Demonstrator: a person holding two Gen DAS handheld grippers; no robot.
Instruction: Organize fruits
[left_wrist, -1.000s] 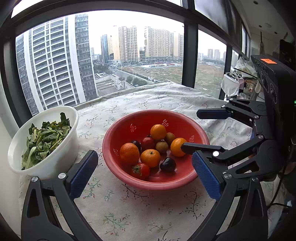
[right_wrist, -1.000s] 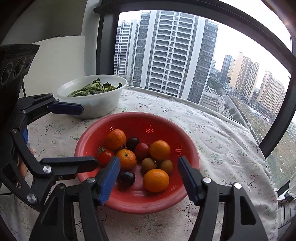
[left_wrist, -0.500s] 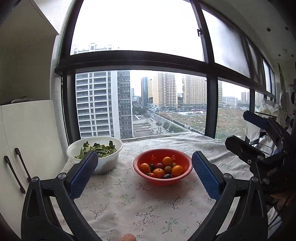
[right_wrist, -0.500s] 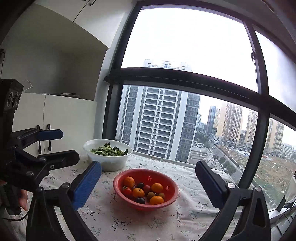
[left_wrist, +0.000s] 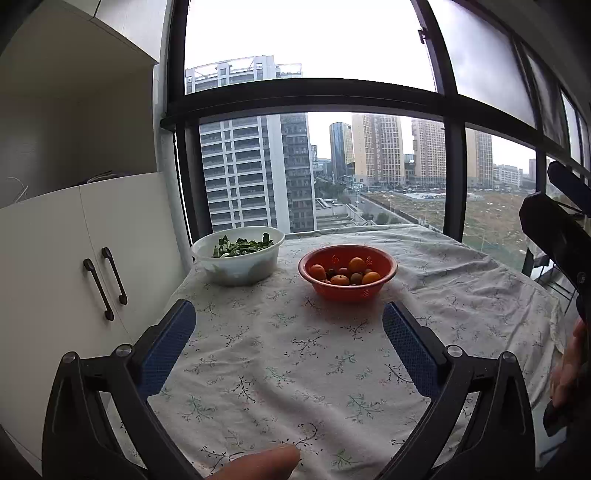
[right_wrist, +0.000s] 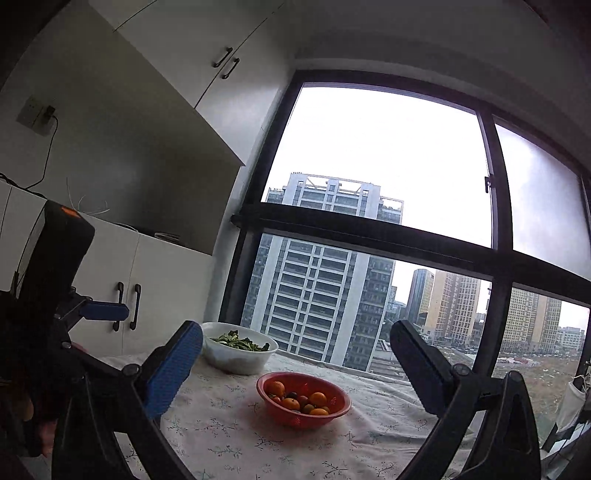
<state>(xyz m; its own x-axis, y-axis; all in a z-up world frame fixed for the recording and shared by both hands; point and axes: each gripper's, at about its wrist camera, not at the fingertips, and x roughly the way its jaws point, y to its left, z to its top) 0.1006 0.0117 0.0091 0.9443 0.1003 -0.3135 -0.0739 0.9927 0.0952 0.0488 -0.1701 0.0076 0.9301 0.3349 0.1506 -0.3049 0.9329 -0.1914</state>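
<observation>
sitting on the far half of the table (left_wrist: 461, 295), the red basket (left_wrist: 347, 275) holds the fruit: several oranges (left_wrist: 356, 264), a few dark plums and some small brownish ones, all heaped together in its bottom. in the right wrist view the same red basket (right_wrist: 303, 402) lies between the two fingers, far beyond them and well apart from both. just to its left stands a white bowl (left_wrist: 238, 254) of green leaves (left_wrist: 242, 246), near the basket but not touching it. a pale cloth printed with twigs (left_wrist: 295, 354) covers the table and wrinkles towards the right edge.

the left gripper (left_wrist: 289, 349) hangs over the near part of the cloth, its blue-padded jaws wide apart with nothing between them but bare cloth. a fingertip (left_wrist: 258, 465) shows at the near bottom edge, under it. the right gripper (right_wrist: 295, 363) points slightly upward towards the window, its jaws spread as far as they go and holding nothing. each gripper shows at the edge of the other's view, the left gripper (right_wrist: 105, 311) with one blue pad in sight.

white cabinets (left_wrist: 74, 280) with dark handles stand at the left, against the table's edge. behind the table a big dark-framed window (left_wrist: 314, 96) shows tall apartment blocks under a grey sky.
</observation>
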